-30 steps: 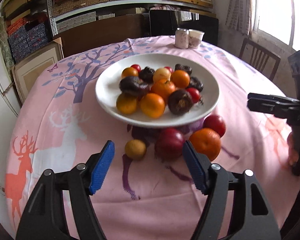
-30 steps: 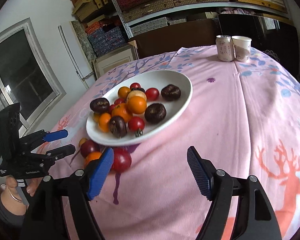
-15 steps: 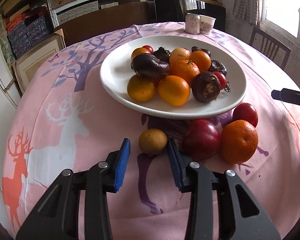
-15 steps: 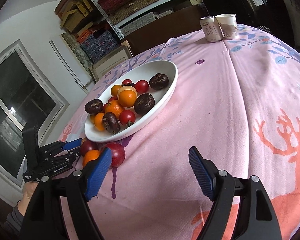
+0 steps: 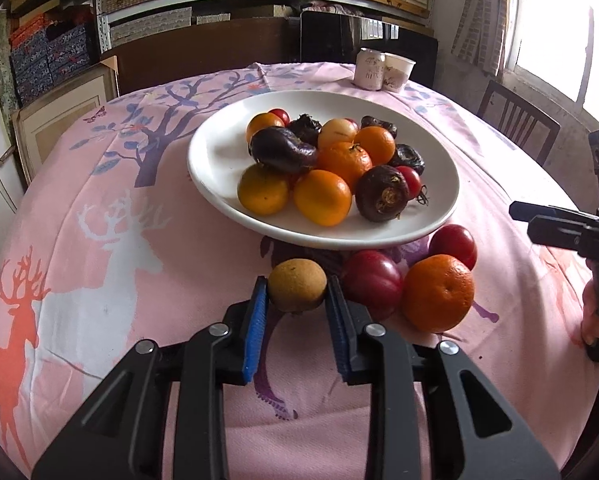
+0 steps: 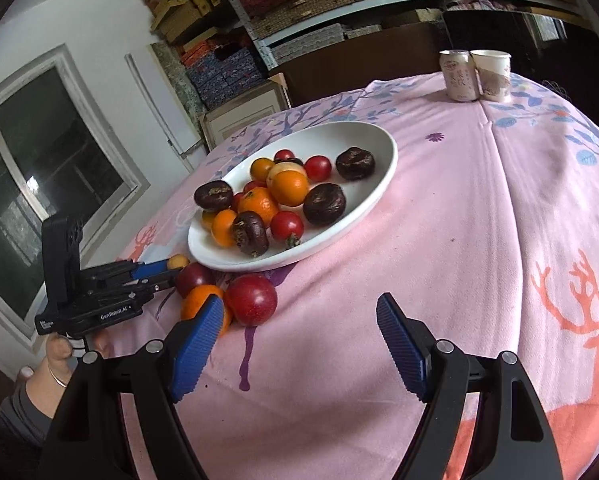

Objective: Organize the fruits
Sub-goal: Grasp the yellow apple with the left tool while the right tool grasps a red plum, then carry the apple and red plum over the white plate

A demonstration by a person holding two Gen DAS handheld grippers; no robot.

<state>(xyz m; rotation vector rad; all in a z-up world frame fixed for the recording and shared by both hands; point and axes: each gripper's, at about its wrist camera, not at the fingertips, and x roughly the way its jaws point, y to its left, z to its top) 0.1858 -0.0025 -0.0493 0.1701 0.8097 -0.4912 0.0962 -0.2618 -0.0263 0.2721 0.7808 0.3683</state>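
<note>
A white plate (image 5: 219,156) holds several oranges, dark fruits and small red fruits. In front of it on the pink cloth lie a small brown fruit (image 5: 297,285), a red plum (image 5: 373,283), an orange (image 5: 438,292) and a second red fruit (image 5: 453,240). My left gripper (image 5: 297,294) is shut on the brown fruit, which rests on the cloth; it also shows in the right wrist view (image 6: 171,266). My right gripper (image 6: 299,324) is open and empty, above the cloth just right of the loose orange (image 6: 203,300) and plum (image 6: 251,298).
A can (image 5: 369,74) and a paper cup (image 5: 397,72) stand at the table's far edge. A wooden chair (image 5: 515,120) is at the right. Shelves with boxes fill the back wall. The plate (image 6: 379,184) takes the table's middle.
My left gripper moved forward and closed its fingers onto the brown fruit. My right gripper shifted slightly nearer the loose fruits and stayed open.
</note>
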